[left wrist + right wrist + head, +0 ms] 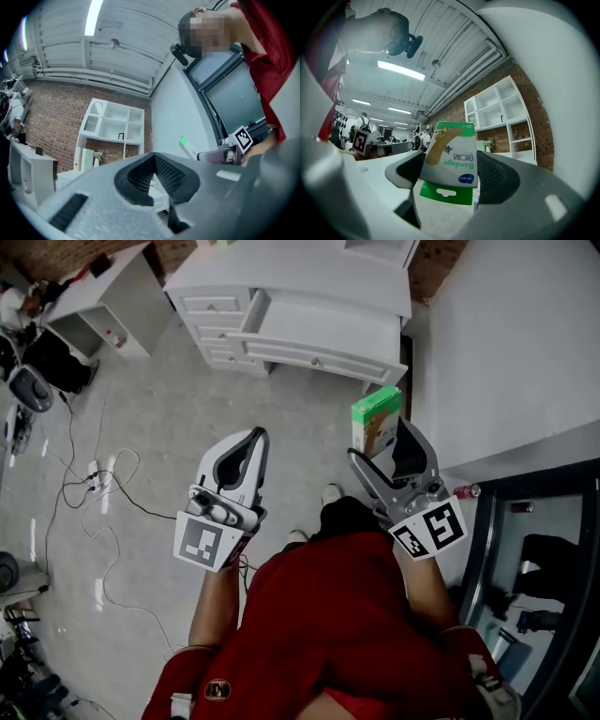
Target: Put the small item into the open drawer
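a brick wall [51, 122] backs white shelving [115, 126]; cables [84, 488] trail over grey floor [169, 409].

The bandage box [377, 416] sits in the right gripper [386, 442], before the open drawer [314, 332].

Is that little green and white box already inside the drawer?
No, the bandage box is held between the fingers of the right gripper, short of the open drawer.

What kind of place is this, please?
Probably a workshop or lab staged as a room: a white chest of drawers stands before a red brick wall, loose thin cables trail over the grey floor, and a long strip light sits on a bare panelled ceiling.
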